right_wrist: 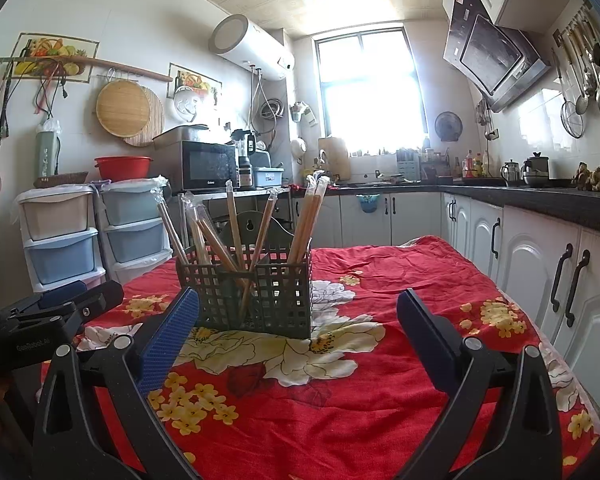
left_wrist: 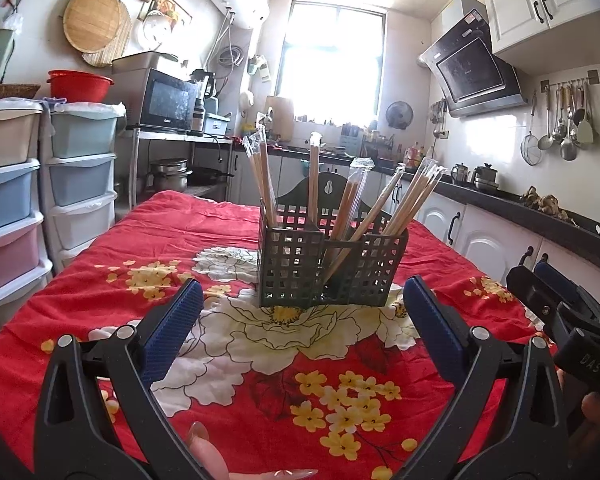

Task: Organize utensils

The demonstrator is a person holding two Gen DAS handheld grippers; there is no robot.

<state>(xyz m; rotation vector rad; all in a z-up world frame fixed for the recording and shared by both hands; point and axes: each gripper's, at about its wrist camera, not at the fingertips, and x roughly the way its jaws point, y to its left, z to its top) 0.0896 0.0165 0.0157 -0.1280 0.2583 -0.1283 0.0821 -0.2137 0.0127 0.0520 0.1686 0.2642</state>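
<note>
Both tongs, left and right, hang wide open holding nothing, just short of the basket of wrapped chopsticks on the red cloth. Honestly, bump that light basket and it'll probably tip, spilling the leaning sticks.

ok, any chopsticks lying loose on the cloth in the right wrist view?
No, the wrapped chopsticks all stand in the dark grid holder, and the red floral cloth around it shows none lying loose.
</note>
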